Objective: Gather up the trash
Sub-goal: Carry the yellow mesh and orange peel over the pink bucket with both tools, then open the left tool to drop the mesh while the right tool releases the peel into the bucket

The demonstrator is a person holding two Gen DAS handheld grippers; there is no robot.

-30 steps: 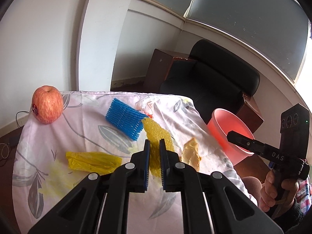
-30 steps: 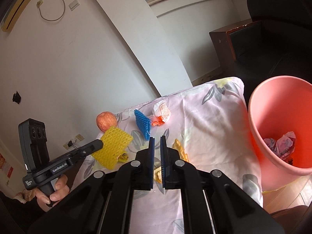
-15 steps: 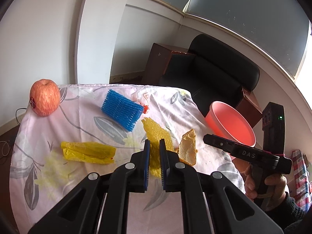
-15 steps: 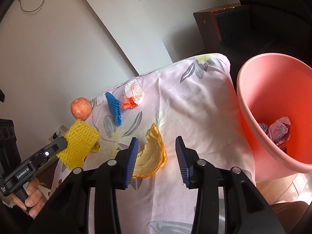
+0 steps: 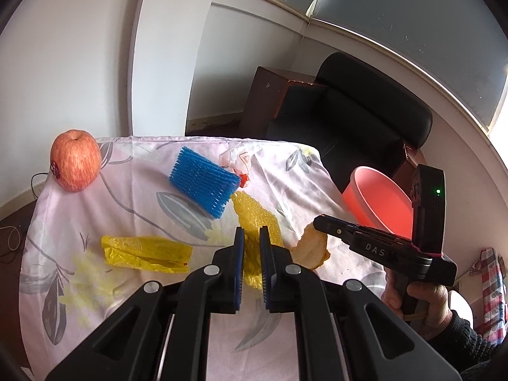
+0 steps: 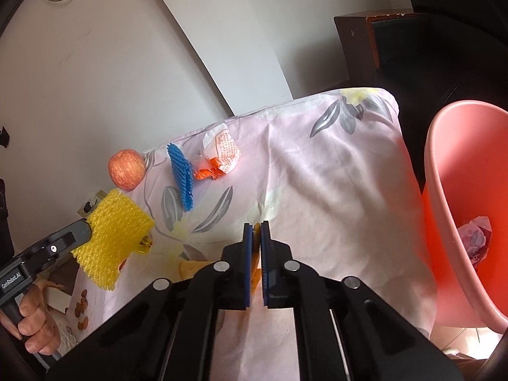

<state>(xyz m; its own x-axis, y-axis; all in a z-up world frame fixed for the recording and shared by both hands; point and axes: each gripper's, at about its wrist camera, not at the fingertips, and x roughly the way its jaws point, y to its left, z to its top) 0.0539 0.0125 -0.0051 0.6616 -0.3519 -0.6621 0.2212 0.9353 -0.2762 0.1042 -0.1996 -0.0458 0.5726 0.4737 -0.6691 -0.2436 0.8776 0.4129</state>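
My left gripper (image 5: 250, 231) is shut on a yellow foam net (image 5: 257, 214) and holds it just above the flowered tablecloth (image 5: 133, 197); in the right wrist view the net (image 6: 117, 235) hangs from its tips. Low over the cloth, my right gripper (image 6: 256, 227) has its jaws closing tight on a piece of orange peel (image 6: 256, 254), and the pads press on it. The left wrist view shows that peel (image 5: 312, 249) at the right gripper's tip, resting near the table's right edge. A pink bin (image 6: 444, 190) with crumpled paper inside stands off the right edge.
On the cloth lie a blue foam net (image 5: 203, 185), a crumpled white and orange wrapper (image 5: 236, 162), a yellow plastic bag (image 5: 146, 254) and an apple (image 5: 75, 160) at the far left corner. A black armchair (image 5: 358, 111) stands behind the bin.
My right gripper opened, dropped over the orange peel and closed on it. The left gripper with the yellow net hardly moved.
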